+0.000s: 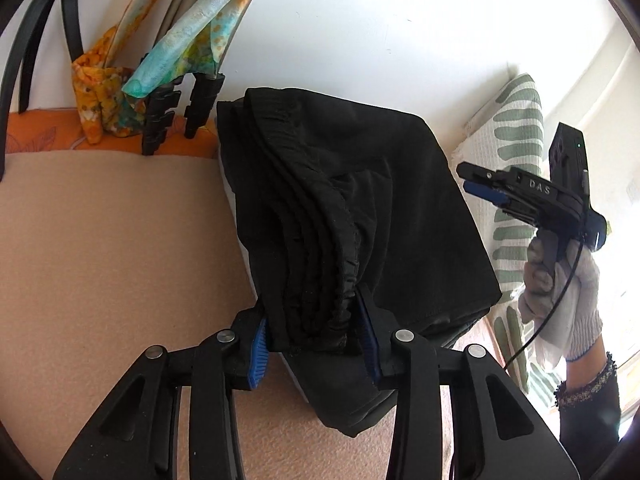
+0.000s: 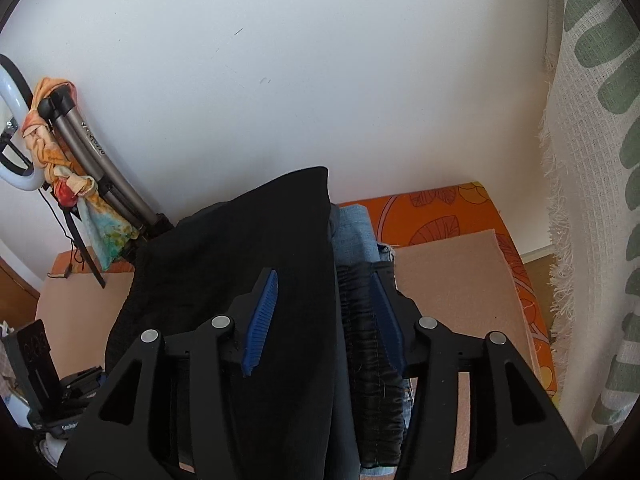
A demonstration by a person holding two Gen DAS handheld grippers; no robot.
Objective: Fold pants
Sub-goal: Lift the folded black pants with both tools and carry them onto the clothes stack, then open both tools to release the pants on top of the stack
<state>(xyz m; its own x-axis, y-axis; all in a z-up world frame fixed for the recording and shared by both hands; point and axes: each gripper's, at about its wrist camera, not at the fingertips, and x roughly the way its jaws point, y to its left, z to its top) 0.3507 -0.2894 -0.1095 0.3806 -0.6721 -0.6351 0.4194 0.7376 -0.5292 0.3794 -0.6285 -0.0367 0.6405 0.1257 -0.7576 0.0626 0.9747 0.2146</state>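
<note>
The folded black fabric pants (image 1: pixel 352 216) sit lifted above a peach-beige blanket-covered surface (image 1: pixel 112 248), their gathered elastic waistband bunched between the blue ribbed pads of the left gripper (image 1: pixel 316 340) — the jaws are closed tight on that thick stack of layers. To the right of the pants in the left wrist view, the right gripper (image 1: pixel 480 186) is held by a hand in a white knit glove (image 1: pixel 560 292); it hangs just beside the bundle's right edge, apart from the cloth, its blue-tipped fingers close together, though from this angle whether they are fully closed cannot be told. In the right wrist view, the right gripper (image 2: pixel 326 316) shows its blue pads standing apart, with the black pants (image 2: pixel 240 280) rising between them; whether either pad touches the cloth cannot be told. Just right of the pants in that view lie a light-blue denim garment (image 2: pixel 356 232) and a dark ribbed garment (image 2: pixel 374 360). Behind the pants an orange leaf-patterned sheet (image 2: pixel 440 208) borders the blanket below a white wall (image 2: pixel 300 60), while a white curtain with green oval markings (image 2: pixel 592 160) hangs to the right — and a tripod draped in a colourful orange-and-turquoise scarf (image 1: pixel 188 40) stands to the left.
</note>
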